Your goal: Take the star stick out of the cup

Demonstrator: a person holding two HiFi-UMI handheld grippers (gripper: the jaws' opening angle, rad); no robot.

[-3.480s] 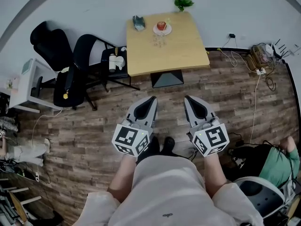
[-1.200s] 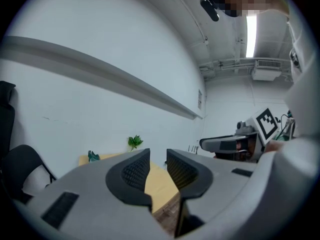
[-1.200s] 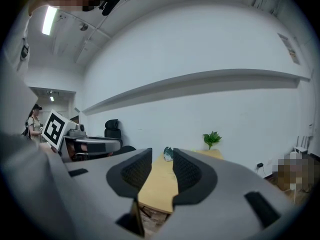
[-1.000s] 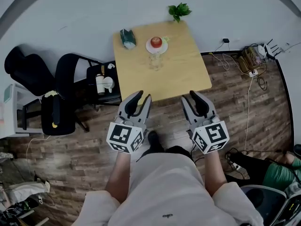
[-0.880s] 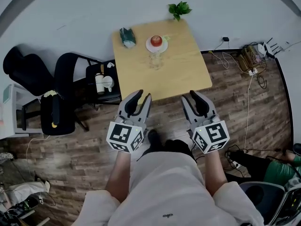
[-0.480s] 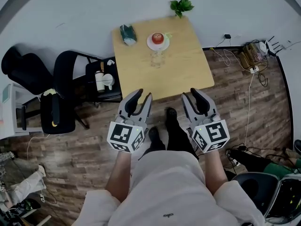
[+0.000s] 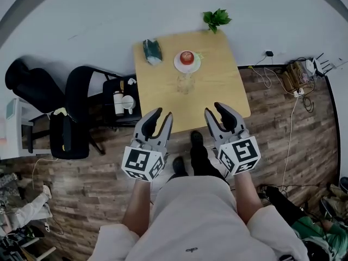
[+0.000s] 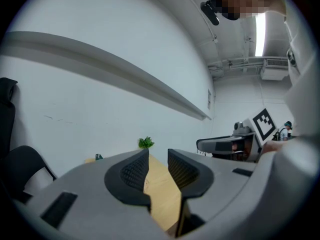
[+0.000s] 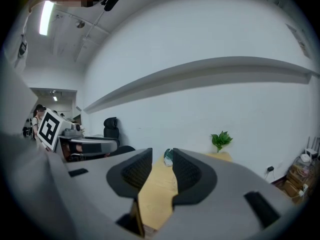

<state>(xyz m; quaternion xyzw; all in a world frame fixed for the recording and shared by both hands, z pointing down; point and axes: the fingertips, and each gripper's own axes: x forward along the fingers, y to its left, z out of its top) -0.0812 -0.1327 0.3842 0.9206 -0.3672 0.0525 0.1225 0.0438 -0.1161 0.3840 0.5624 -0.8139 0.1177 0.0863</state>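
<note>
Table (image 7: 220, 88) nearer, cup (image 7: 185, 84) untouched

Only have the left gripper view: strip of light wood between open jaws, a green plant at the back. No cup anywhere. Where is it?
Observer: The clear glass cup stands upright near the middle of the light wooden table, with nothing touching it.
Operator: Anything crowding it?
Observer: A white plate carrying a red round item sits just behind the cup, on the wall side. The two look close but apart.
Operator: Right gripper state?
Observer: The right gripper has its jaws apart and holds nothing. Only tabletop shows between them.
</note>
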